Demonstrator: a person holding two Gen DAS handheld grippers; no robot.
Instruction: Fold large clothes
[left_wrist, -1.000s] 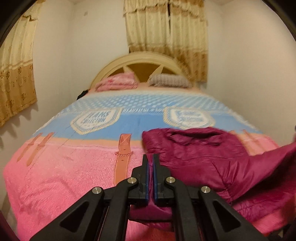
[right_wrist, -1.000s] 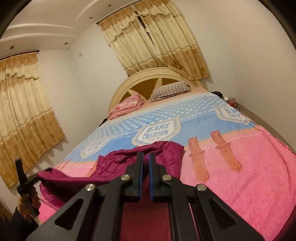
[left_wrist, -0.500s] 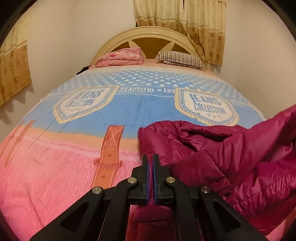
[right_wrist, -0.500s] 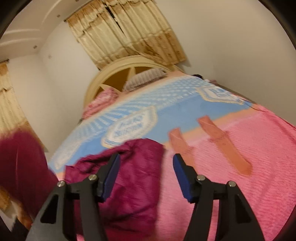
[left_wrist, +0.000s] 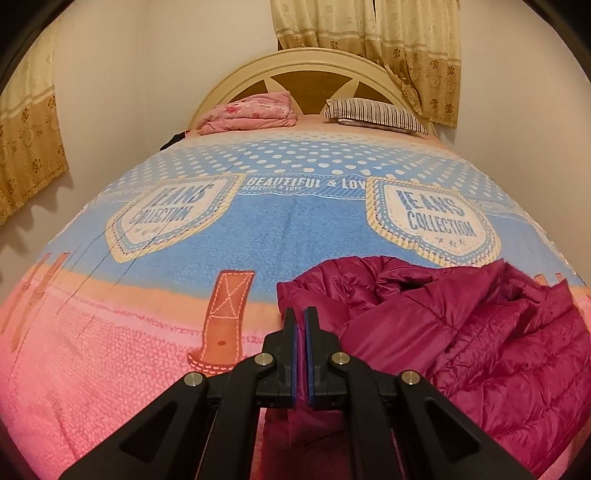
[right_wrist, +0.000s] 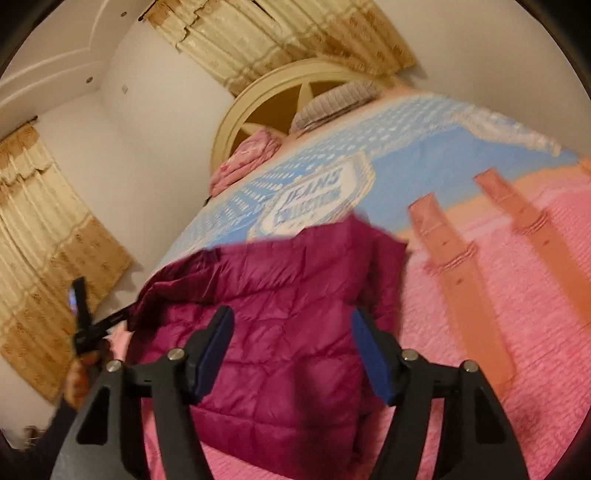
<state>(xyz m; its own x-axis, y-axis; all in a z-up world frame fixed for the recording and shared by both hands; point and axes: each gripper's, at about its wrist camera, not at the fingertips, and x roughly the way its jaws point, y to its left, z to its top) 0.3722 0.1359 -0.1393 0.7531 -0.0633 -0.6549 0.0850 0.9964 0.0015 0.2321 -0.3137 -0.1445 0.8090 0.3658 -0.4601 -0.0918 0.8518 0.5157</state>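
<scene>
A magenta quilted jacket (left_wrist: 461, 332) lies crumpled on the pink and blue bedspread (left_wrist: 110, 350), at the right of the left wrist view. My left gripper (left_wrist: 300, 321) is shut on the jacket's near left edge, with fabric hanging below the jaws. In the right wrist view the jacket (right_wrist: 288, 314) lies under my right gripper (right_wrist: 291, 332), which is open and empty just above it. The left gripper (right_wrist: 85, 317) shows at the jacket's left edge.
A folded pink blanket (left_wrist: 251, 114) and a striped pillow (left_wrist: 373, 114) lie by the cream headboard (left_wrist: 314, 66). Beige curtains (left_wrist: 388, 48) hang behind. White walls stand close on both sides of the bed.
My right gripper opened and let go of the jacket, which dropped onto the bed. My left gripper moved forward and lower, still clamped on the jacket edge.
</scene>
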